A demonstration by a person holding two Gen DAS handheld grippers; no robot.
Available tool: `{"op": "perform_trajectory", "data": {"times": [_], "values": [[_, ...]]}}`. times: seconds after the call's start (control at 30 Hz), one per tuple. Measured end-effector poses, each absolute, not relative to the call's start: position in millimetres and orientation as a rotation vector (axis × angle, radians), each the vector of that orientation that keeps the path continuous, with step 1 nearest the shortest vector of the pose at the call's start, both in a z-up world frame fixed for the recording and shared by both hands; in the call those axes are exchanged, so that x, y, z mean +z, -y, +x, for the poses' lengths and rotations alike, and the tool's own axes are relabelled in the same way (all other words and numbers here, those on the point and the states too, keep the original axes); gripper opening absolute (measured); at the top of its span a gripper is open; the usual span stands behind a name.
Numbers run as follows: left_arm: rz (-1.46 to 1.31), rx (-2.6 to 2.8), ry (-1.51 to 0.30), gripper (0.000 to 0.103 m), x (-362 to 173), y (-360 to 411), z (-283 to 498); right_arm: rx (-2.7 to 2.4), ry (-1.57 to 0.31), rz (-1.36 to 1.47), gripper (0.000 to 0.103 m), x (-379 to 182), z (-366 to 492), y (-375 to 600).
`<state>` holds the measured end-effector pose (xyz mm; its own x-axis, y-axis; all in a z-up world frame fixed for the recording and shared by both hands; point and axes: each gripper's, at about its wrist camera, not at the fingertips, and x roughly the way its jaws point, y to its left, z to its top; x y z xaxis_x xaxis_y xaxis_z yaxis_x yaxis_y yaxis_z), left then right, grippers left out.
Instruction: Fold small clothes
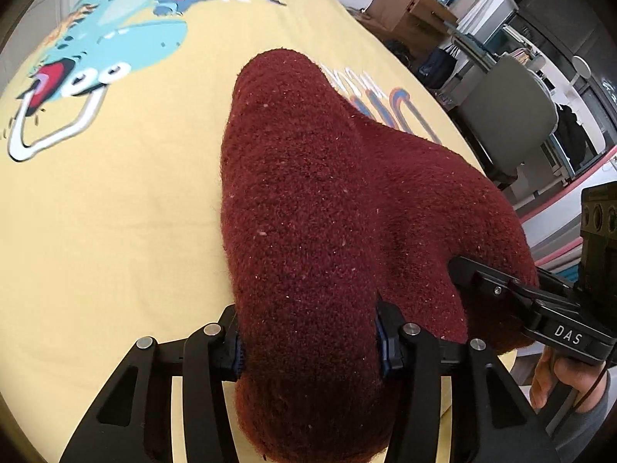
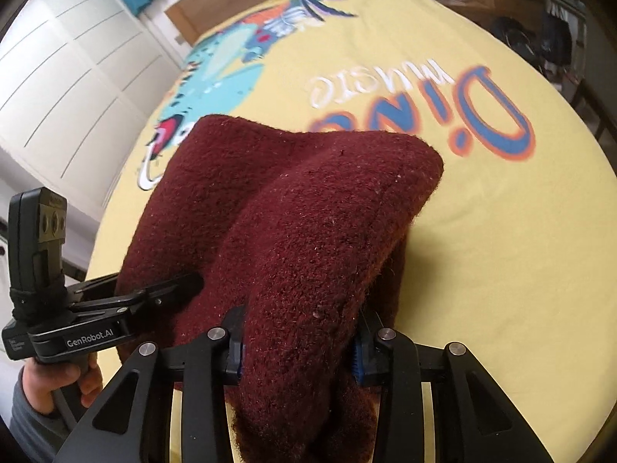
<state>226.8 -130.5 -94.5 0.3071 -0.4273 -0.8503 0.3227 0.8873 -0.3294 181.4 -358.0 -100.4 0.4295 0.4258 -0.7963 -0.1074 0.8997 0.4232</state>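
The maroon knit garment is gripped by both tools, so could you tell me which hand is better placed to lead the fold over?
Neither clearly. The left tool and right tool each pinch a near-edge bunch of the maroon knit garment above the yellow sheet. Moving both together looks best.

- The left wrist view looks forward and steeply down between its own fingers, close over a dark red knitted garment [image 1: 308, 212] that fills the middle of the frame.
- It faces along a yellow printed sheet [image 1: 115, 231]; the right gripper [image 1: 462, 270] enters at its lower right edge.
- The right wrist view looks down just as closely on the garment from the other side, with the left gripper [image 2: 193, 281] at its lower left.
- Both views share the garment, the sheet's dinosaur print [image 2: 216, 81] and each other's gripper.
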Motion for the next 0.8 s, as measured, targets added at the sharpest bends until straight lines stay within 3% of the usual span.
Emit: {"op": "perform_trajectory", "data": {"times": [0.17, 0.43, 0.5, 0.57, 0.63, 0.73, 0.8], "values": [[-0.11, -0.469, -1.142, 0.044, -99.1, 91.9, 213.6, 0.385, -1.072, 0.369, 0.038, -102.6, 185.6, 318.0], [-0.188, -0.411, -1.22, 0.046, -165.8, 45.2, 193.7, 0.377, -1.173, 0.248, 0.042, -158.0, 185.0, 253.0], [-0.216, -0.402, -1.211, 0.051, -171.8, 42.6, 194.7, 0.36, -1.196, 0.234, 0.046, -169.8, 183.6, 249.0], [-0.213, -0.383, -1.204, 0.06, -170.5, 48.3, 203.9, 0.339, -1.204, 0.235, 0.056, -179.0, 183.9, 254.0], [-0.176, -0.356, -1.207, 0.063, -164.9, 52.5, 205.6, 0.322, -1.211, 0.236, 0.067, -179.5, 185.2, 257.5], [-0.095, -0.297, -1.205, 0.08, -152.4, 54.7, 205.0, 0.298, -1.215, 0.207, 0.079, -175.8, 189.8, 258.1], [-0.065, -0.282, -1.186, 0.09, -143.0, 55.6, 204.6, 0.289, -1.204, 0.179, 0.079, -168.7, 188.2, 257.5]]}}
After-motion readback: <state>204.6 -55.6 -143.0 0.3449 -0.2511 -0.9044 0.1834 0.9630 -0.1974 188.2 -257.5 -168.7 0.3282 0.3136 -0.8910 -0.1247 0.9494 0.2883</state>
